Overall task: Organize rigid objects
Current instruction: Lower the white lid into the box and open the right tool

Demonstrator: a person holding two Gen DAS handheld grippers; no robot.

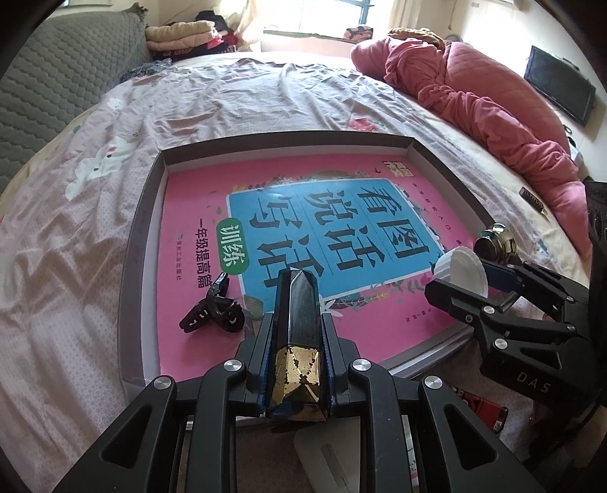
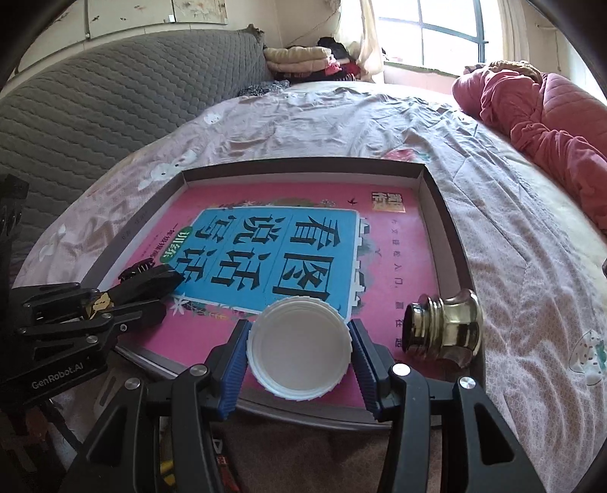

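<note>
Over the tray (image 2: 442,212), left tool (image 1: 297,303) pinches black-gold stick (image 1: 299,322), right tool (image 2: 299,352) white lid (image 2: 299,347) (brass knob (image 2: 444,328) nr).

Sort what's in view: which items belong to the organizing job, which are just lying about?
Job:
left gripper, shut on black-gold faceted case
right gripper, shut on white lid
black hair clip
brass knob
tray
pink book

Lying about:
red quilt
folded clothes
monitor

Bright daylight from window (image 2: 436,34); fisheye-warped edges, sharp.
</note>
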